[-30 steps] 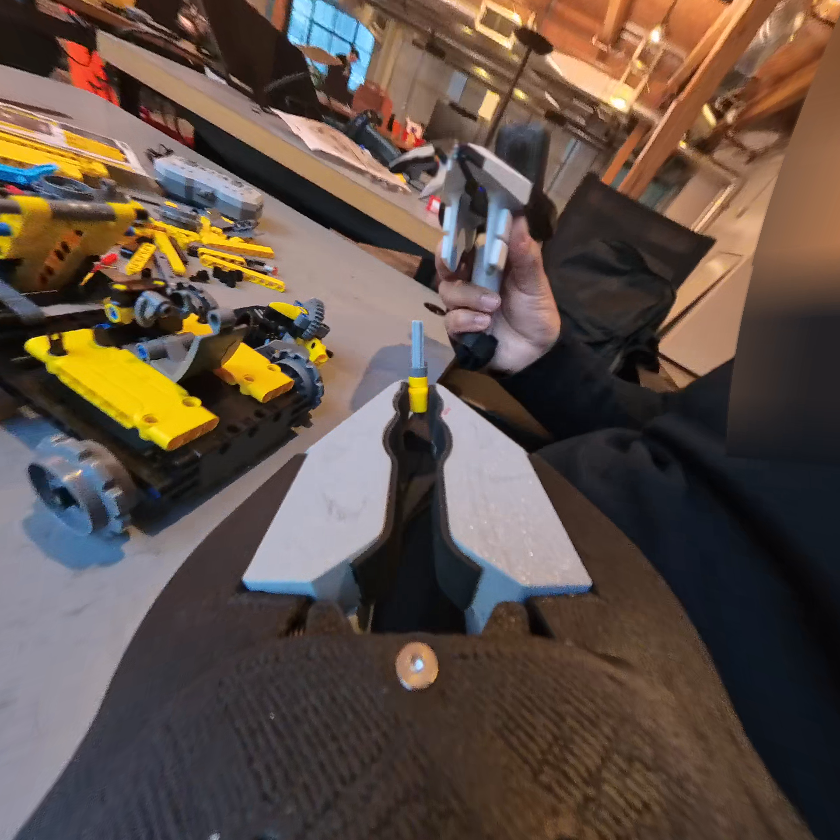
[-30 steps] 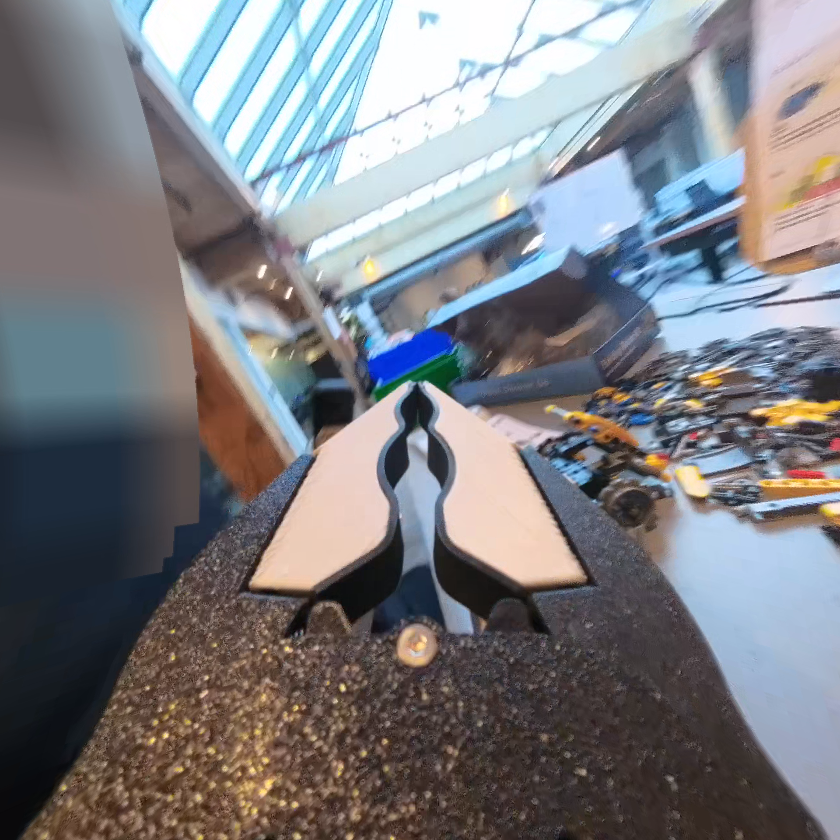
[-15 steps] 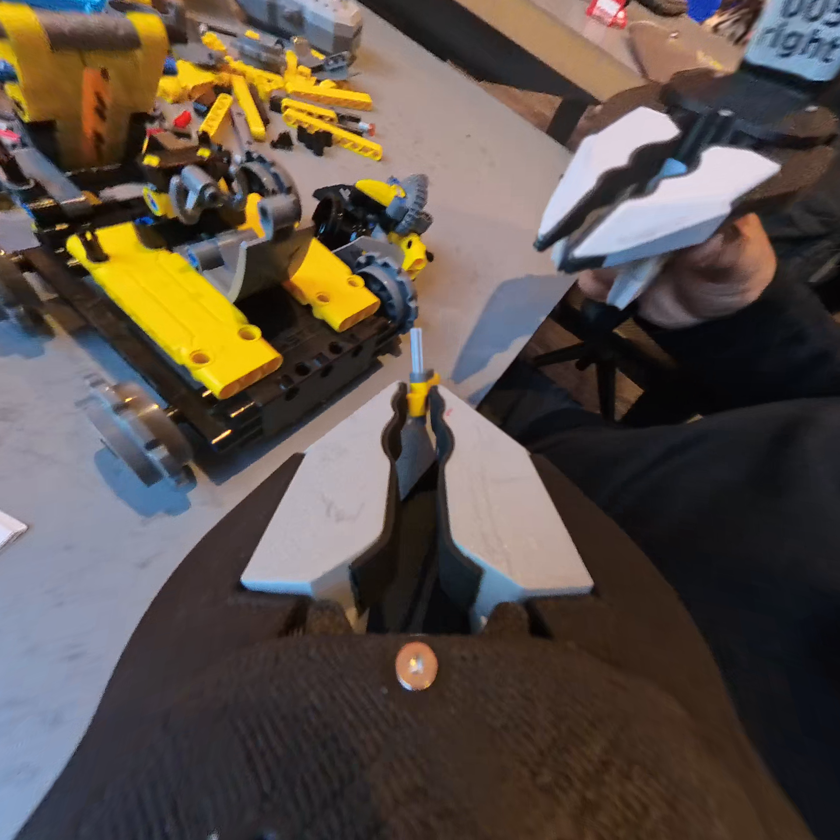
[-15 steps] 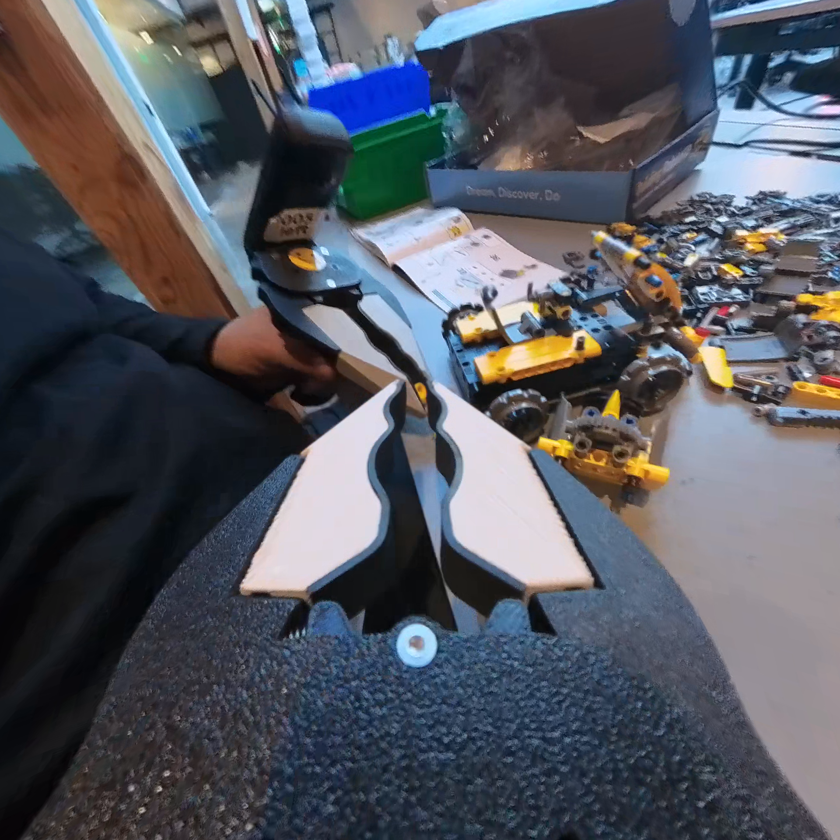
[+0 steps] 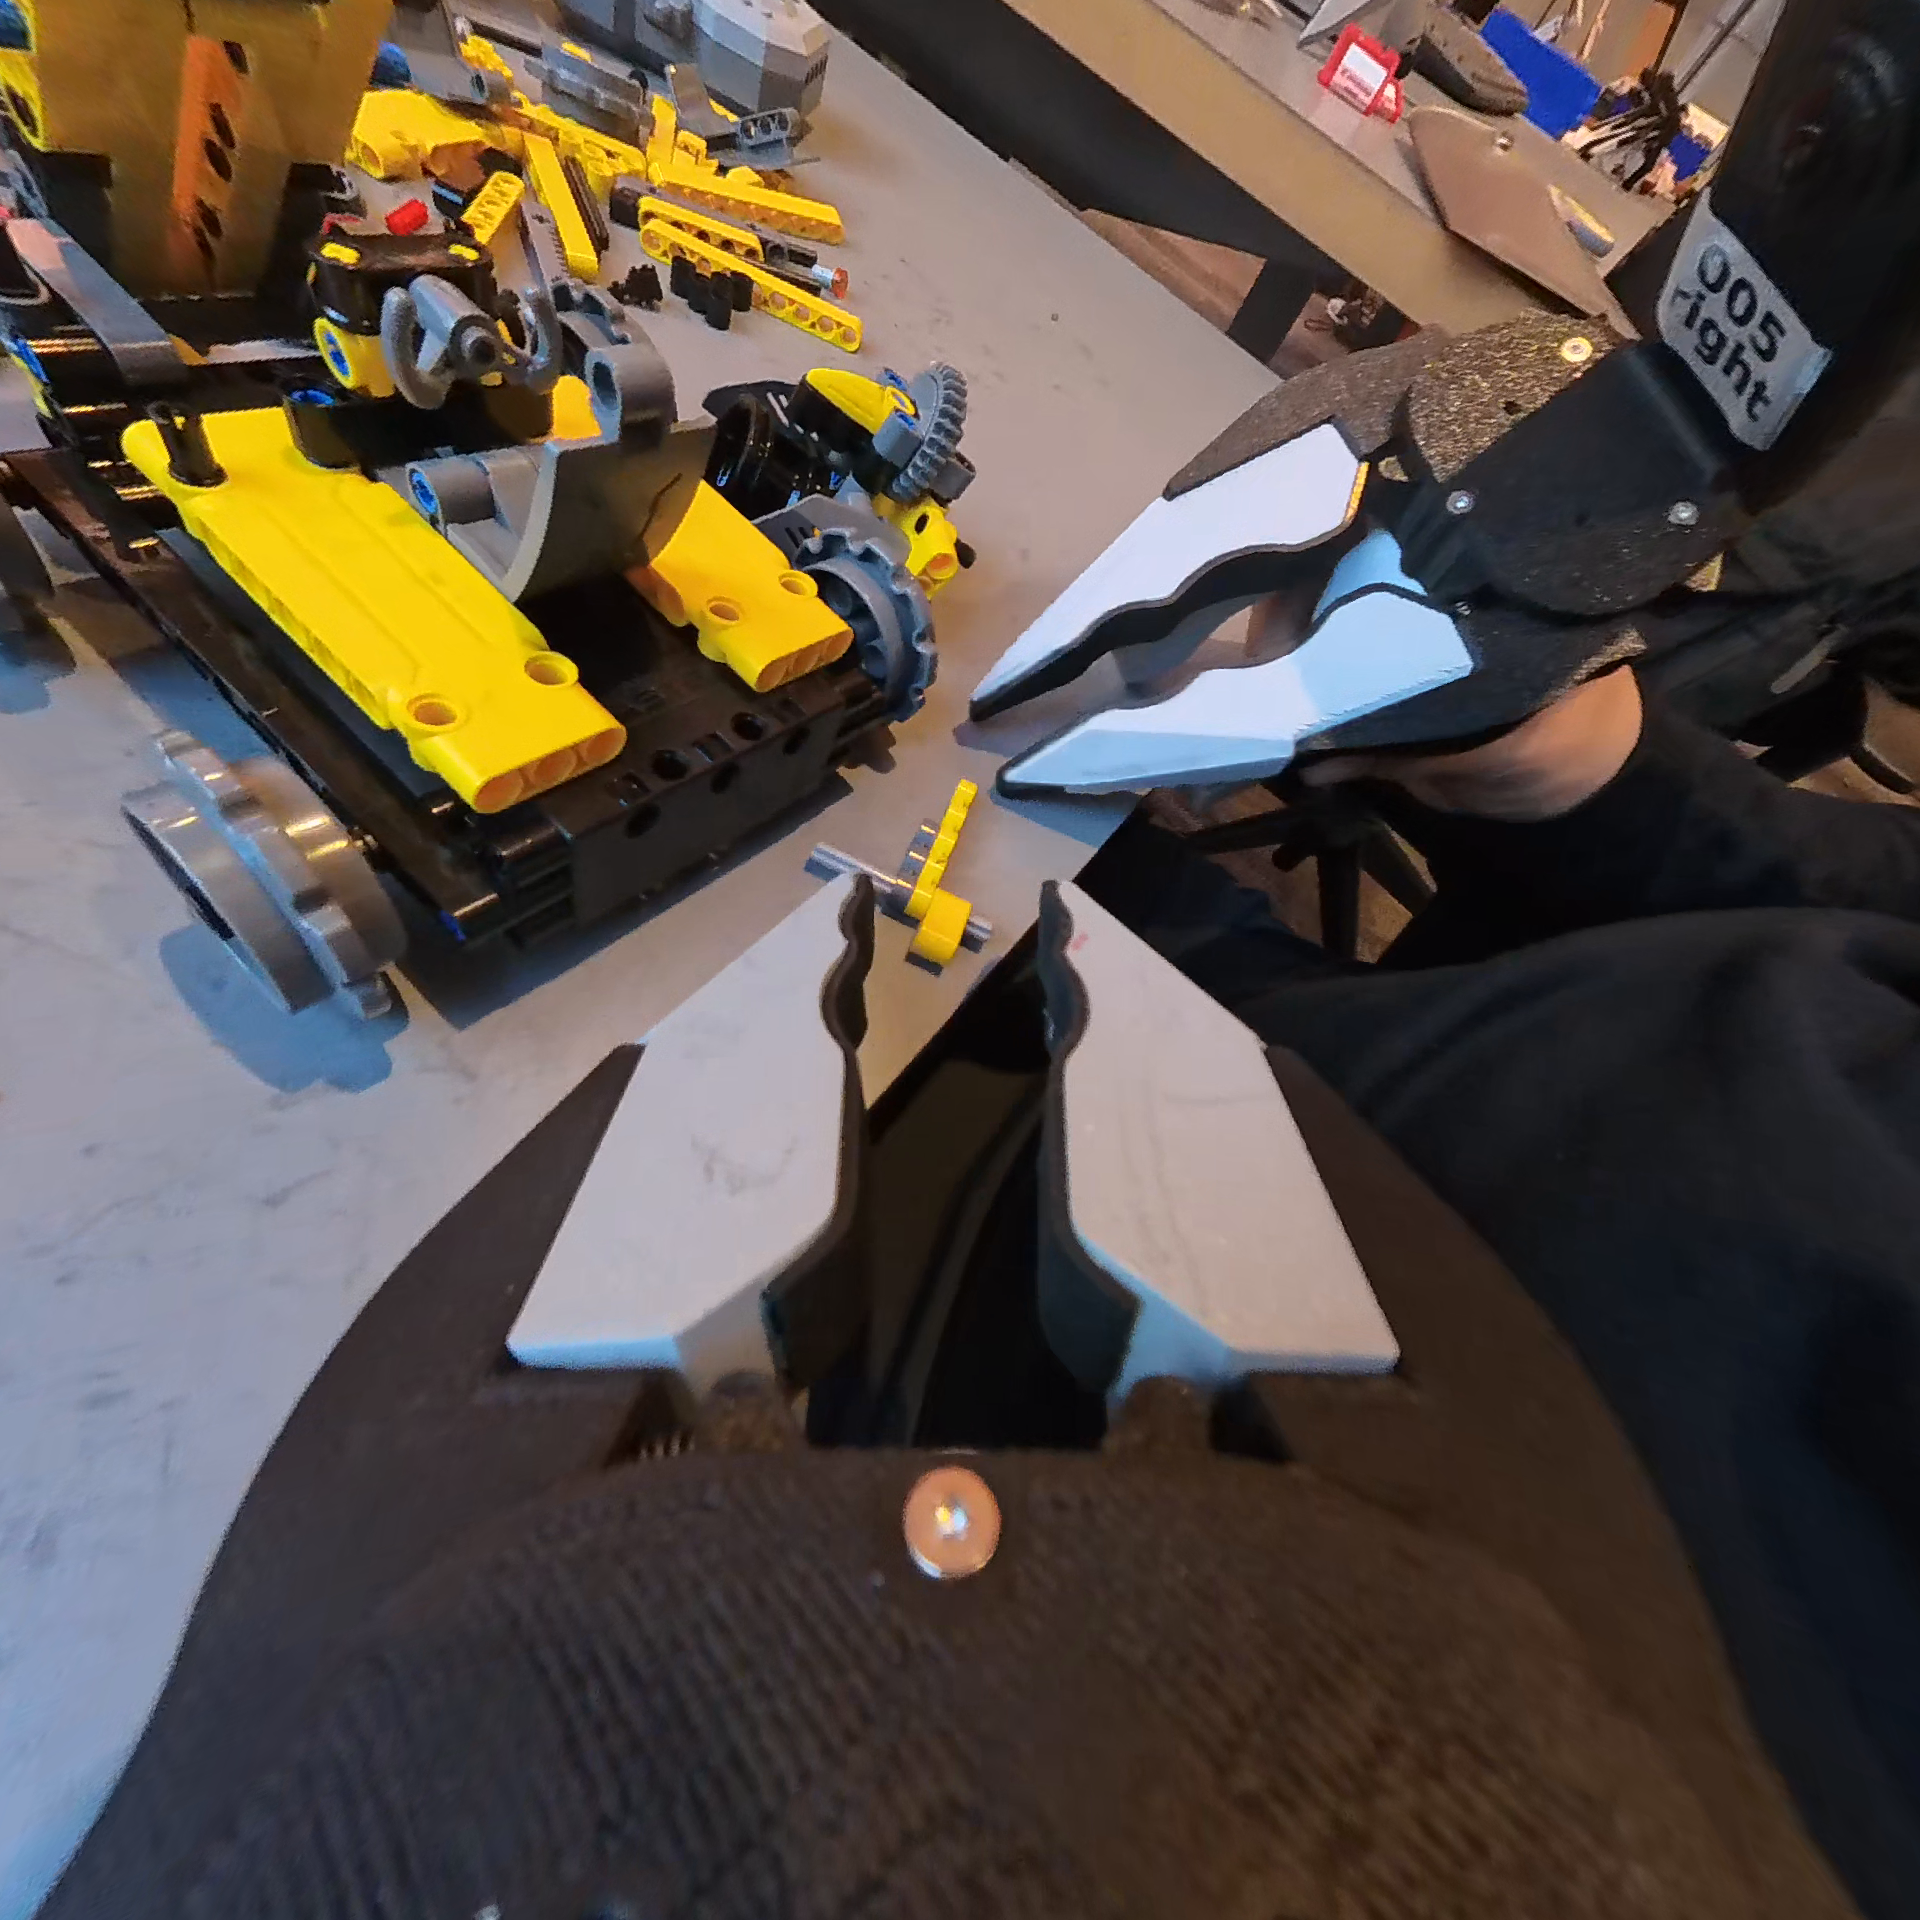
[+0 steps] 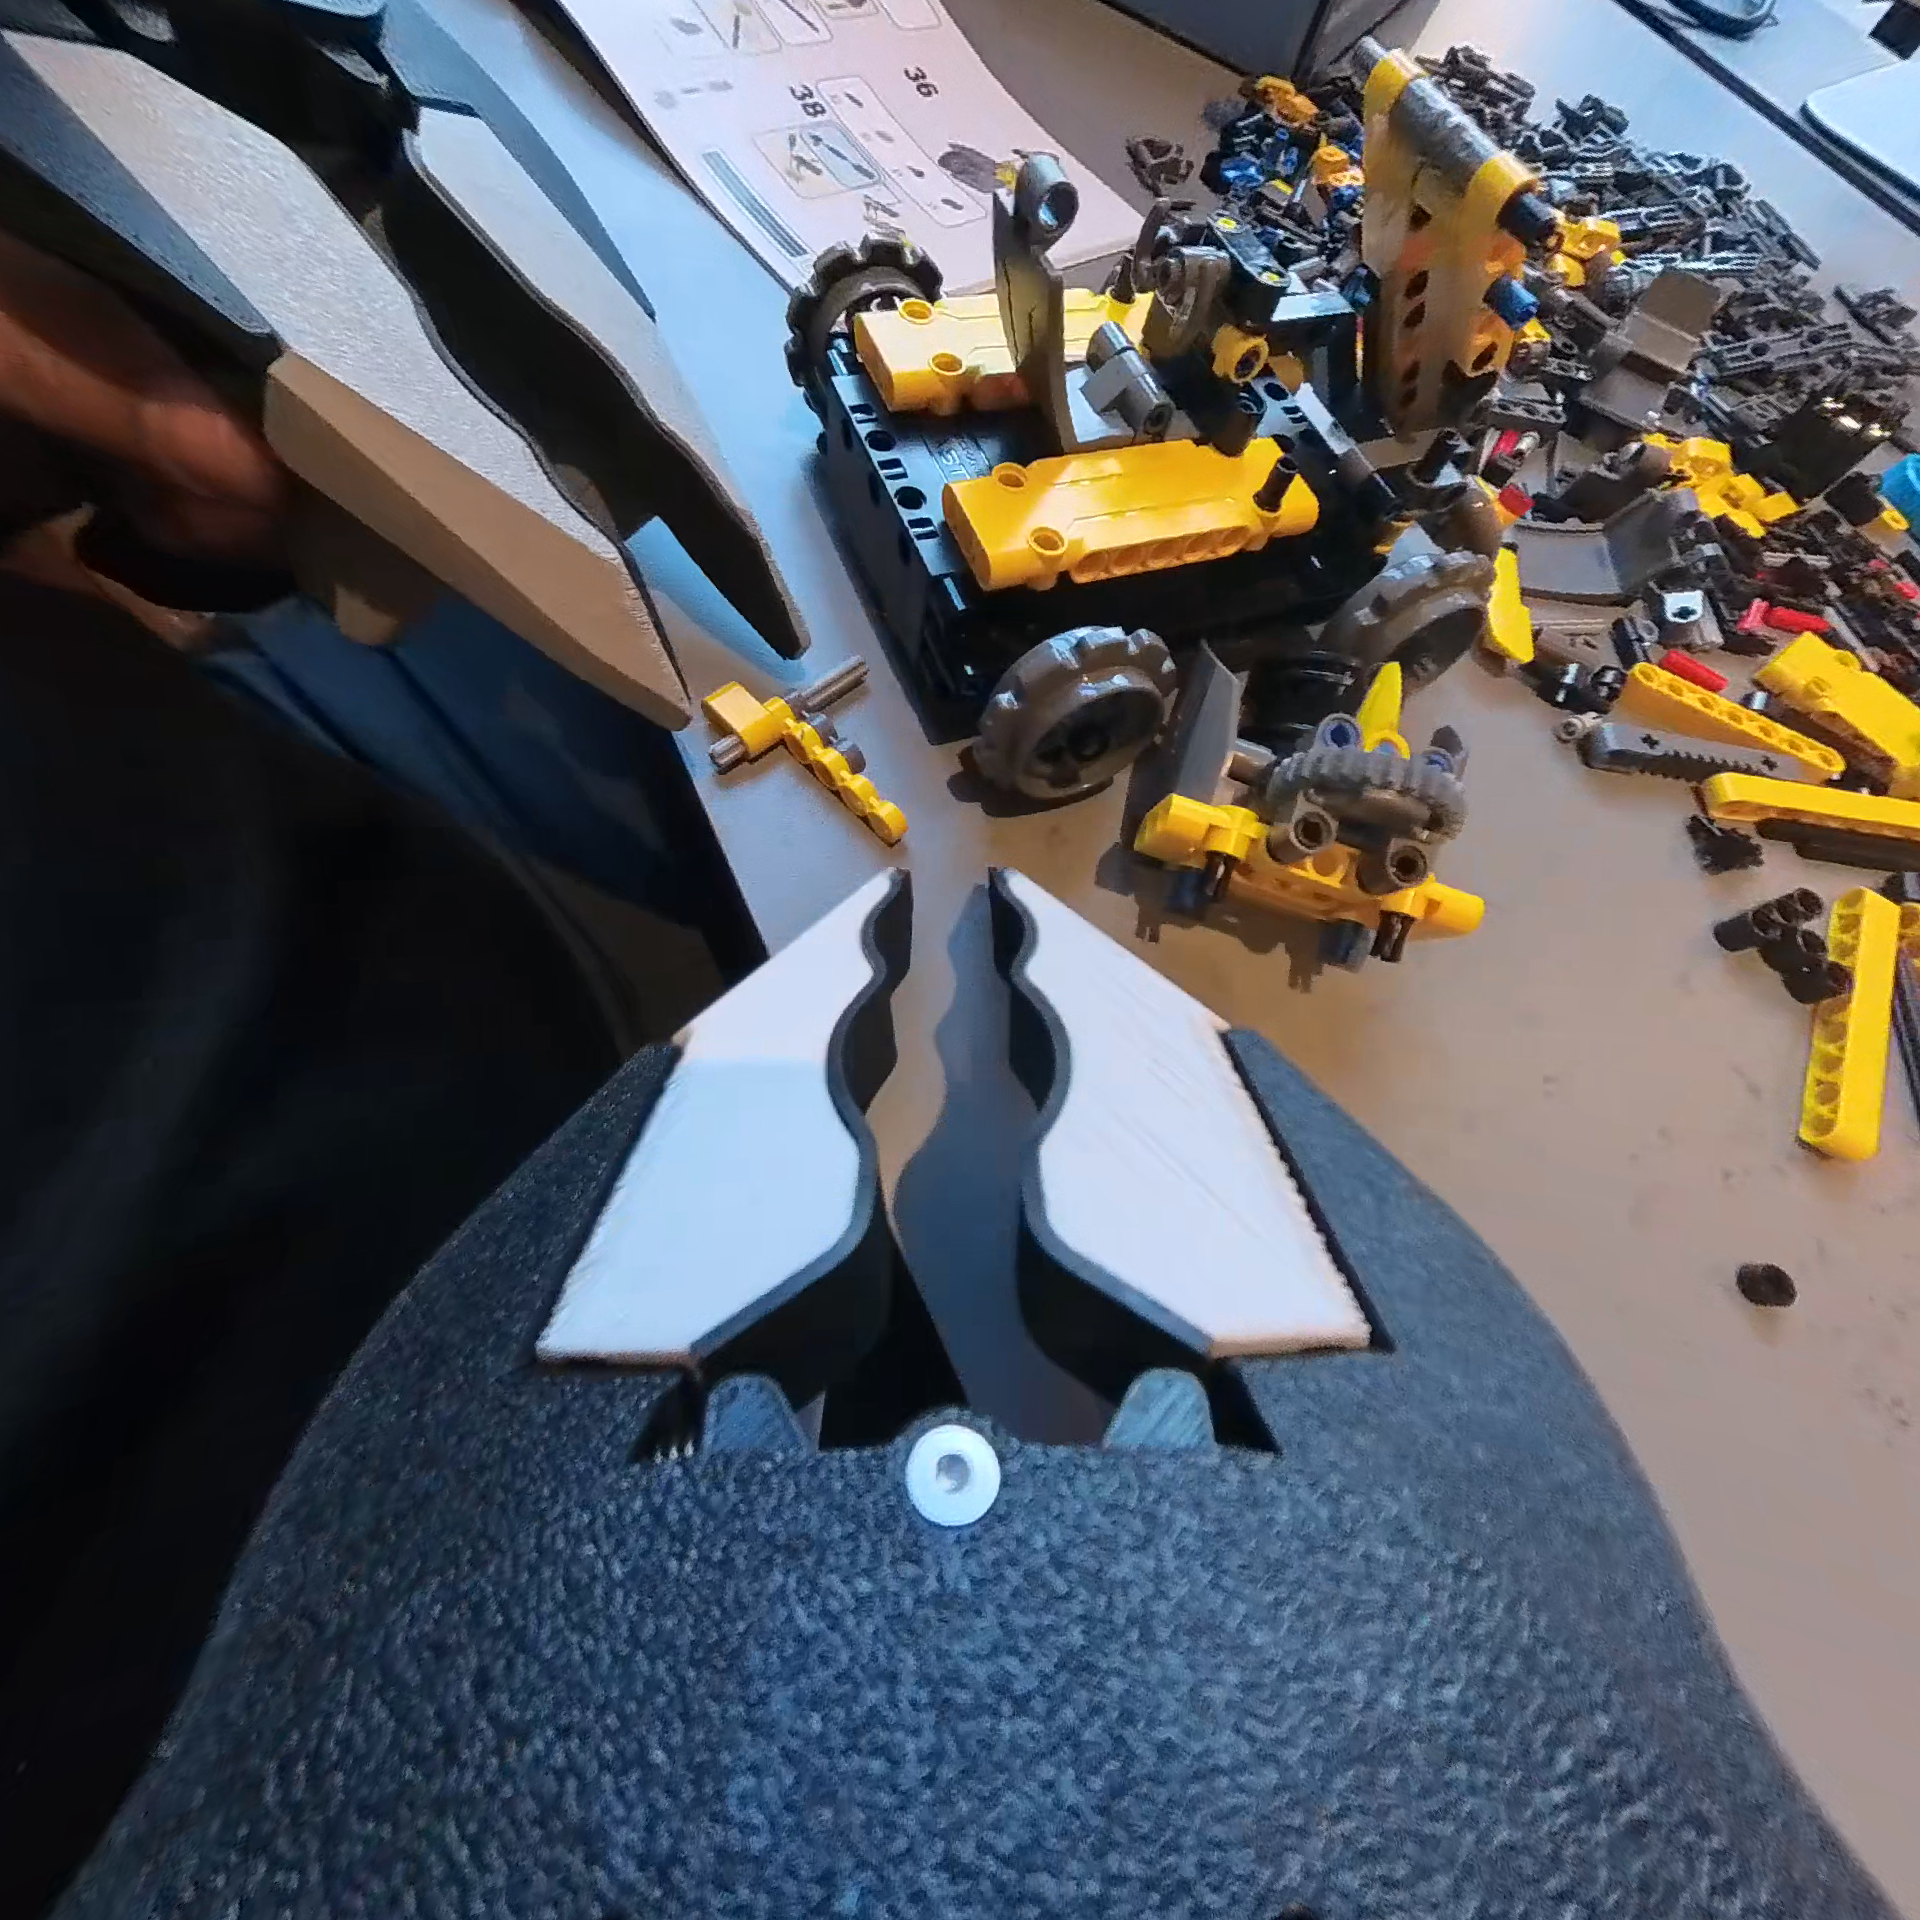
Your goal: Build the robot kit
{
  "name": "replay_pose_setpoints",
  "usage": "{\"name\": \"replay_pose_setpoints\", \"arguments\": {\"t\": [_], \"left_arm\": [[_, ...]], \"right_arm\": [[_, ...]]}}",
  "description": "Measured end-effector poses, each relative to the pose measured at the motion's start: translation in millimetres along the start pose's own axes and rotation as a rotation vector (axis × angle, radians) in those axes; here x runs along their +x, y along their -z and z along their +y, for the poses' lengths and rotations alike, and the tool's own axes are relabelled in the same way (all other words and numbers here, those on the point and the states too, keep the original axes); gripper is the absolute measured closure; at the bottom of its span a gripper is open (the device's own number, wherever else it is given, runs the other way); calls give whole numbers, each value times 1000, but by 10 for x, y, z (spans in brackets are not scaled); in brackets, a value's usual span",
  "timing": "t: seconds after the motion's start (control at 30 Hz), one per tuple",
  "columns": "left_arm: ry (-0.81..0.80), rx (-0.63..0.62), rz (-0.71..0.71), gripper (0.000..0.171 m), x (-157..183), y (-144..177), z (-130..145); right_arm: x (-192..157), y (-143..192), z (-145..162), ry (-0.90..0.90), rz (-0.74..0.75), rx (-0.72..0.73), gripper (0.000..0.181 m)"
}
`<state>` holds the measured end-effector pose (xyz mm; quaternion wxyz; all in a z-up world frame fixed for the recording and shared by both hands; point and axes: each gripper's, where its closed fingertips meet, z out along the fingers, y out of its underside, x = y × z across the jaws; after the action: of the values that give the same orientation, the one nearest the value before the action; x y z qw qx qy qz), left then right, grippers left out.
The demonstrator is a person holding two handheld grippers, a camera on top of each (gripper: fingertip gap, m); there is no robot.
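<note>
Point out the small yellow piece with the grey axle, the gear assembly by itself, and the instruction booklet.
small yellow piece with grey axle (image 6: 800, 743), right wrist view, on its yellow beam.
gear assembly (image 6: 1340, 842), right wrist view, on its yellow base under the grey gear.
instruction booklet (image 6: 831, 135), right wrist view, on the open page.

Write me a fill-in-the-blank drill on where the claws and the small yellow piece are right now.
1. The left claw is ____, holding nothing.
2. The small yellow piece with a grey axle lies on the ____.
3. The right claw holds ____.
4. The vehicle model is yellow and ____.

Missing words: open; table; nothing; black
</note>
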<state>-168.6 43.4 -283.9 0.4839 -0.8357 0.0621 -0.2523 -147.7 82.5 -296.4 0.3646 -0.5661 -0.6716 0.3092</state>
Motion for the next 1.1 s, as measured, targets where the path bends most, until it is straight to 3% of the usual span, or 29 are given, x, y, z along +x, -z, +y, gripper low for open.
{"name": "replay_pose_setpoints", "arguments": {"t": [0.37,0.73,1.1], "left_arm": [[-25,14,-34,139,-18,94,1],[-196,-17,-95,142,-107,346,84],[-399,-139,-63,148,18,67,58]], "right_arm": [[3,14,-6,-9,0,13,166],[145,270,-16,-44,-15,83,153],[-232,106,-62,53,-122,78,147]]}}
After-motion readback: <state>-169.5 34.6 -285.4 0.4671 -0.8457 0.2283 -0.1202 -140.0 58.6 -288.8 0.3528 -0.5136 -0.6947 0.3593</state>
